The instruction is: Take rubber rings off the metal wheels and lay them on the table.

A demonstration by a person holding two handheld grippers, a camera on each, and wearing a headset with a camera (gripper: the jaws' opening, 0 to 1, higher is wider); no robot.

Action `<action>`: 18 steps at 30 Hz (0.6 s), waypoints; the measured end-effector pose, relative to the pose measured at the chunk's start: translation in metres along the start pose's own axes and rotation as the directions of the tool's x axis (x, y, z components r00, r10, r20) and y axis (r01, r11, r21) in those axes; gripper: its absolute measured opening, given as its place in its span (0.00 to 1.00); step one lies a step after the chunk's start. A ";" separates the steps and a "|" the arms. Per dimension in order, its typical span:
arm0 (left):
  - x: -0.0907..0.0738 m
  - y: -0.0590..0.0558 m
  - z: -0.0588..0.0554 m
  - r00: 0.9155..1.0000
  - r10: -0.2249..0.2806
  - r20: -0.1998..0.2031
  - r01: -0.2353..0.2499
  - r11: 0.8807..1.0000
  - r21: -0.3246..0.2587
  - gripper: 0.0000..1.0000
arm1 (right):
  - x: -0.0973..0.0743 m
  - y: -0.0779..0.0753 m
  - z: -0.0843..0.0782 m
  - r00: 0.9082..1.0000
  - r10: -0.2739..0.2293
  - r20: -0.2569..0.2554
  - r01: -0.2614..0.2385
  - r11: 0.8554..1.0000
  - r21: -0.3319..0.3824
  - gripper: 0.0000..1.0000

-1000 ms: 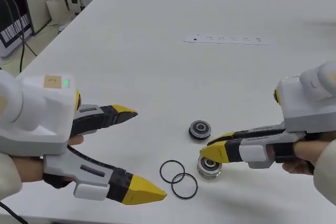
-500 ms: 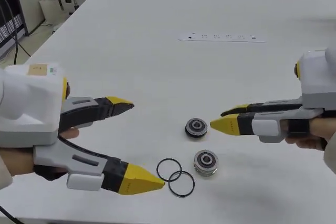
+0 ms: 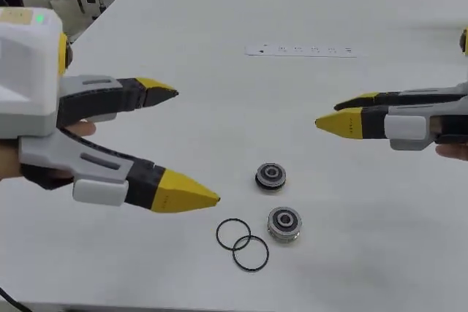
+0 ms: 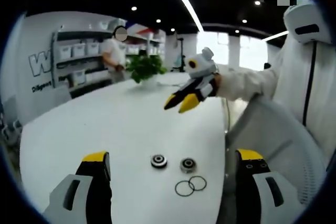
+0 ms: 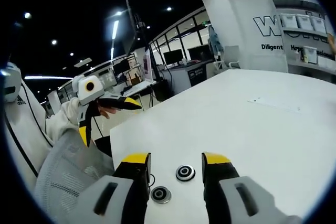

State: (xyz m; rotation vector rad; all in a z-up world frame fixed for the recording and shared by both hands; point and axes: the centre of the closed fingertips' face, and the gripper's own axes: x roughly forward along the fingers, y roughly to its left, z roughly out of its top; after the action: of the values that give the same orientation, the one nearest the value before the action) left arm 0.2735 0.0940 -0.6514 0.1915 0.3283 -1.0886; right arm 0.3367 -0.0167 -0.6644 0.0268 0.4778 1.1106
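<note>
In the head view the right gripper [image 3: 333, 113] has lifted away from the near wheel [image 3: 284, 223], where its tip rested a second ago. It now hangs well apart to the right, jaws a little open on nothing. The left gripper [image 3: 186, 145] has risen too, jaws spread wide and empty. Two rings [image 3: 242, 243] lie overlapped on the bench [image 3: 219, 71] just beside the near wheel, with the far wheel [image 3: 271, 176] close behind. We judge both rings off and laid down, so the job looks finished or nearly so. In the left gripper view the wheels and rings sit low between its parted jaws, too small for us to tell whether any rubber is left on a rim. In the right gripper view the wheels show between its parted jaws, their rims blurred.
</note>
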 end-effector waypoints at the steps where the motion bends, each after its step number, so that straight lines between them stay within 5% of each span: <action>1: 0.000 0.001 0.004 1.000 -0.003 0.003 0.003 1.000 0.008 1.00 | -0.002 0.000 0.004 1.000 -0.001 0.001 0.001 1.000 -0.014 0.37; 7: 0.004 0.008 0.029 1.000 -0.009 0.030 0.007 0.998 0.056 1.00 | -0.011 -0.005 0.028 0.999 -0.024 0.028 0.026 0.995 -0.094 0.40; 13: 0.009 0.016 0.045 1.000 -0.016 0.008 0.015 0.993 0.121 1.00 | -0.020 -0.014 0.050 0.997 -0.039 0.070 0.047 0.992 -0.116 0.40; 18: 0.015 0.018 0.064 0.999 -0.023 0.049 0.017 0.991 0.133 0.98 | -0.027 -0.021 0.075 0.988 -0.077 0.132 0.094 0.987 -0.128 0.42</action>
State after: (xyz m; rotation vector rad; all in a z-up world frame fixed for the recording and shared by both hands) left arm 0.3068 0.0702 -0.5968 0.2791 0.2133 -1.1339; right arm 0.3736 -0.0337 -0.5930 -0.0403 0.2875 1.0473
